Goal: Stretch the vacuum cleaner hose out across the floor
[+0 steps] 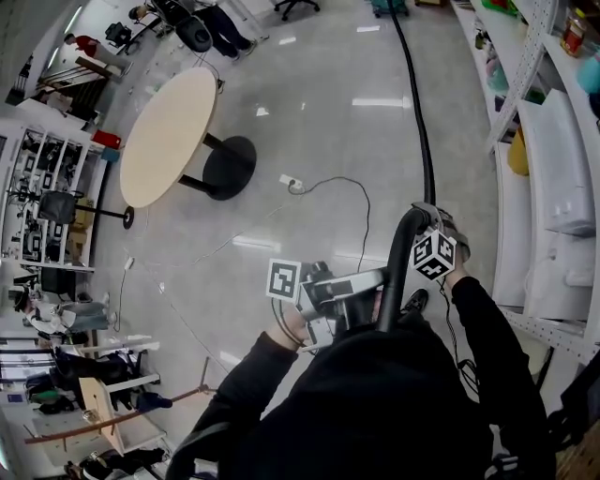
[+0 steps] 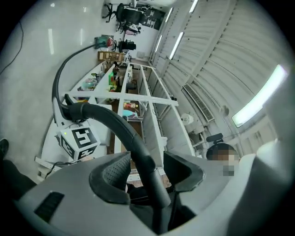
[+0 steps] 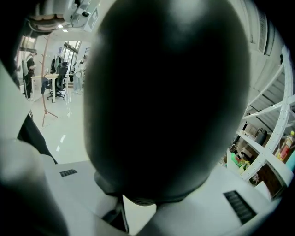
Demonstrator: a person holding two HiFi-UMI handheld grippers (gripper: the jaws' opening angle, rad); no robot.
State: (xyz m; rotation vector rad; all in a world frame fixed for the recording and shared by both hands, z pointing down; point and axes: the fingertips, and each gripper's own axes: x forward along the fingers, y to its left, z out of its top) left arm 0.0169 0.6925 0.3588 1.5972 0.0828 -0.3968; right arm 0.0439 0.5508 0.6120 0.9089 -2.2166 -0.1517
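The glossy grey floor [image 1: 309, 103] of a cluttered room carries a round table [image 1: 169, 131] at the left, with a pale top and a black foot; every place here is told from that table. Just right of its foot lies a small white socket block [image 1: 293, 184], a thin cable looping away from it. Right of the table and nearer the person, the left gripper [image 1: 380, 278] reaches toward the hose [image 1: 419, 112]. Its jaws stand at a middling width with the hose's curved black end between them, and they seem to press on it, though its own view leaves the contact hard to judge. Further right of the table, the right gripper [image 1: 427, 217] is clamped on the hose at the top of that bend, the black bulk filling its view. From there the hose lies nearly straight along the floor, its long axis pointing away from the person to a teal machine [image 1: 389, 7] beyond the table. Farthest right of the table stand white shelves [image 1: 514, 103].
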